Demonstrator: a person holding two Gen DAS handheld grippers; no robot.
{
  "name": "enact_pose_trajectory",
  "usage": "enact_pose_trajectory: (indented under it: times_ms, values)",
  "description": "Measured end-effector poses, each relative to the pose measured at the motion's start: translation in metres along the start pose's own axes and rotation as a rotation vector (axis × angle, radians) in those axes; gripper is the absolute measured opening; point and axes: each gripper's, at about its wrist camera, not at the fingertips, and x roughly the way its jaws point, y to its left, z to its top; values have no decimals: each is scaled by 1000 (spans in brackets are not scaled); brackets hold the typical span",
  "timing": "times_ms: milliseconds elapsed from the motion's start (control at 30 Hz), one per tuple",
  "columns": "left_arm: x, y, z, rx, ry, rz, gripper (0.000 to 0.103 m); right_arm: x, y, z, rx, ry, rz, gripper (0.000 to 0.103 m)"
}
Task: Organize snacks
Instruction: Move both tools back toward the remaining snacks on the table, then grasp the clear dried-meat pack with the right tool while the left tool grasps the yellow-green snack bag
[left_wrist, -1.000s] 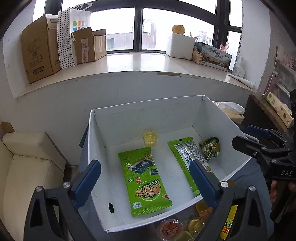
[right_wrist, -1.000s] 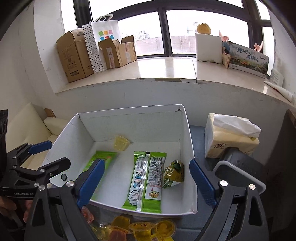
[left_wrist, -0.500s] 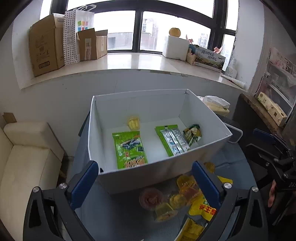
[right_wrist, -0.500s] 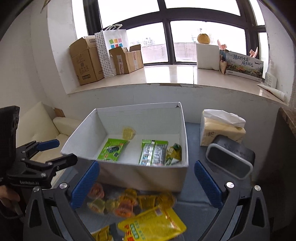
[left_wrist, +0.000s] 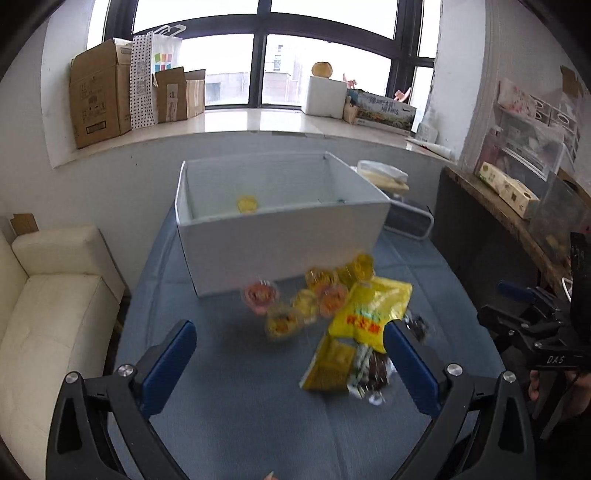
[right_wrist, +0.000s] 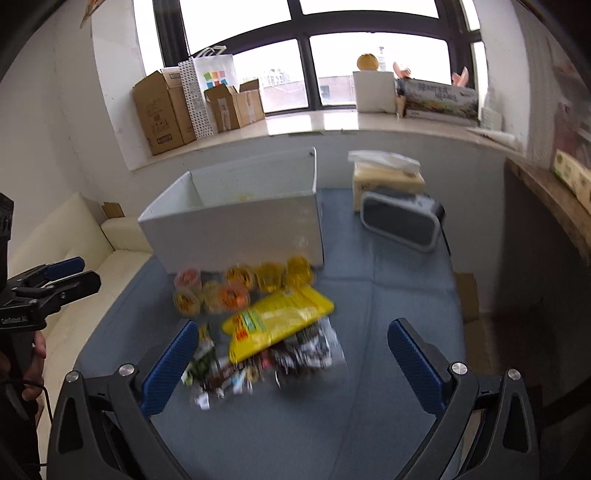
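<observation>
A white cardboard box stands on the blue table, with a yellow jelly cup visible inside. In front of it lie several jelly cups, a large yellow snack bag, a smaller yellow packet and dark wrapped snacks. My left gripper is open above the table, just short of the pile. My right gripper is open too, with the pile between and ahead of its fingers. Neither touches anything.
A tissue pack and a grey container sit right of the box. A cream sofa lies left of the table. Cardboard boxes line the windowsill. A wooden shelf runs along the right wall.
Both grippers have pulled back and down from over the box, so its inside is mostly hidden and the loose snack pile has come into full view. Both stay open.
</observation>
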Motion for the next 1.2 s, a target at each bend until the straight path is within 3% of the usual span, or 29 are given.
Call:
enact_pose_trajectory:
  times_ms: [300,600,733,900,1200]
  values:
    - [3,-8,-48,-27,63,-36,103,40,-12,-62,153,141,60,103]
    - [-2,0,-58,-29,72,-42,103,84,32,-55,193,178,46,103]
    - [1,7,-61,-36,83,-45,103,101,53,-51,84,188,-70,103]
    - [2,14,-60,-48,79,-53,103,110,62,-50,3,191,-122,103]
    - [11,7,-60,-43,87,-80,103,75,4,-65,44,205,-231,103]
